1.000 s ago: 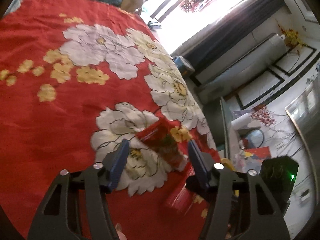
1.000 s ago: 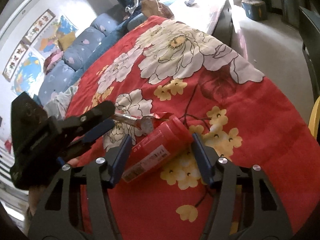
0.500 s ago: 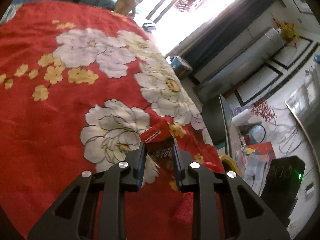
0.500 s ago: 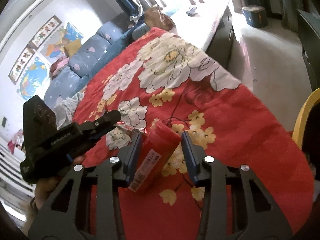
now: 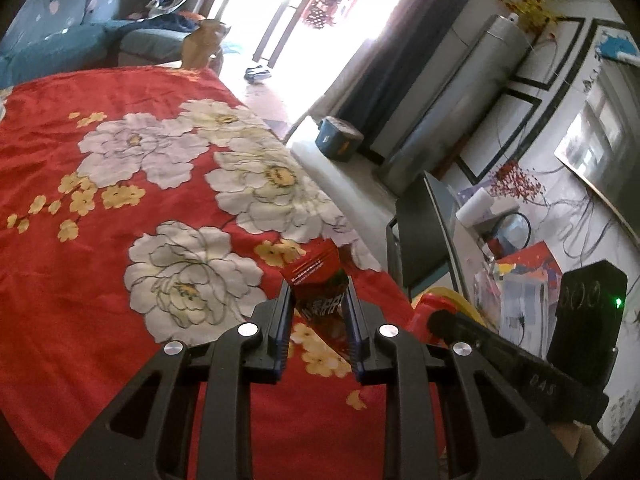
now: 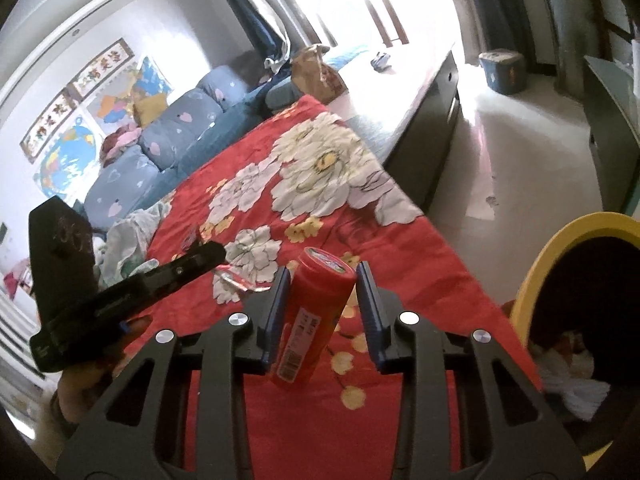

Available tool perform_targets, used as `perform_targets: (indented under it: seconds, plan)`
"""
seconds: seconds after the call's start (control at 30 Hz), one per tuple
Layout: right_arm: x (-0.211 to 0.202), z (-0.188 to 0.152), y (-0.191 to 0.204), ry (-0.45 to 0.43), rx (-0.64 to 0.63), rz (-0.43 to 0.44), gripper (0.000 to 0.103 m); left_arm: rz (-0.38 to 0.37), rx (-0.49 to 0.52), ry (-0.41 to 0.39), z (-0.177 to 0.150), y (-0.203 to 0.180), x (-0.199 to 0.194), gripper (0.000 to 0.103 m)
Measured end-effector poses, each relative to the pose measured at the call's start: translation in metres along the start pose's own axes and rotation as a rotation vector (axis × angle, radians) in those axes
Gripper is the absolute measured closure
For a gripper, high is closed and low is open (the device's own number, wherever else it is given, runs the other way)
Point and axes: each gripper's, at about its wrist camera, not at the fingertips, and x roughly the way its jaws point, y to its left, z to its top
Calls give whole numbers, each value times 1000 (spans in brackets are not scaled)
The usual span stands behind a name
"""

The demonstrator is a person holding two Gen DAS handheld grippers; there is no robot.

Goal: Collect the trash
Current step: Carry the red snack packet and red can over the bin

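My left gripper (image 5: 315, 292) is shut on a crumpled red snack wrapper (image 5: 316, 276) and holds it above the red flowered cloth (image 5: 100, 240). My right gripper (image 6: 322, 284) is shut on a red cylindrical can (image 6: 316, 312) with a barcode label, lifted off the cloth (image 6: 400, 400). The left gripper's body (image 6: 120, 292) shows at the left of the right wrist view, with a bit of silvery wrapper (image 6: 236, 280) at its tip. The right gripper's body (image 5: 520, 364) shows at the right of the left wrist view.
A yellow-rimmed bin (image 6: 568, 300) with a dark liner and white trash inside stands at the right, beside the cloth's edge. A blue sofa (image 6: 160, 148) lies behind the cloth. A dark cabinet (image 6: 432, 128) and a cluttered side table (image 5: 500, 264) flank the floor.
Both grippers closed from open, the left on the wrapper and the right on the red can, and lifted them off the cloth. The yellow bin came into the right wrist view.
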Motion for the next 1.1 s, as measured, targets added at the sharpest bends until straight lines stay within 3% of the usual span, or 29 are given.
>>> perform_targets:
  seconds: [1.1]
  plan:
    - [-90,5,-81,-148,53,-222,77,-102,274,65,-37,-124,7,81]
